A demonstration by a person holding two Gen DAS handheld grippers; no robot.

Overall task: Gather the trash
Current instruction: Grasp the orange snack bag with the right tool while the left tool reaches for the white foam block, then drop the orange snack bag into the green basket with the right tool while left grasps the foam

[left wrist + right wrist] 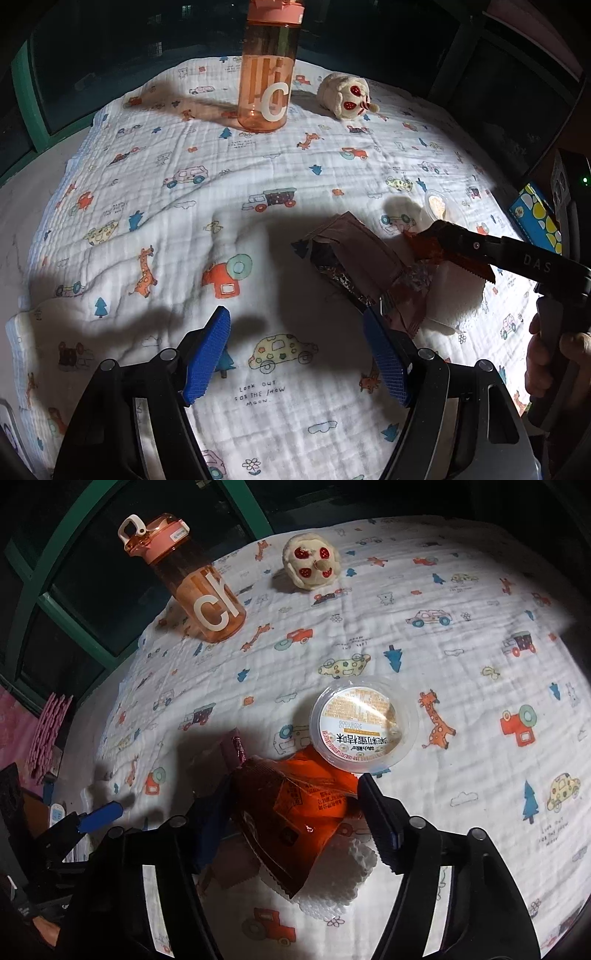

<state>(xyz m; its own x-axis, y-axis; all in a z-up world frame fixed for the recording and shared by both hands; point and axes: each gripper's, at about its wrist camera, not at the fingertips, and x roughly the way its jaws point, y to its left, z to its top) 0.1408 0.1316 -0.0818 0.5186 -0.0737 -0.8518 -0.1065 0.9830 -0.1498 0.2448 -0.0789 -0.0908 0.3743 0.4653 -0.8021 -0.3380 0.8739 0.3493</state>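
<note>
My left gripper (295, 336) is open and empty above the patterned cloth (184, 206), its right finger beside a brown foil snack wrapper (354, 254). My right gripper (295, 805) is open, its fingers either side of an orange wrapper (299, 816) that lies over a white paper napkin (332, 878). In the left wrist view the right gripper (443, 240) sits over the orange wrapper (424, 251). A round clear plastic lid with a printed label (364, 725) lies just beyond the orange wrapper. The brown wrapper's end (234, 747) shows left of it.
An orange water bottle (267, 74) stands at the far side of the cloth, with a small cream plush toy (345, 96) to its right. A blue patterned box (535, 218) sits at the right edge. Dark window frames lie behind.
</note>
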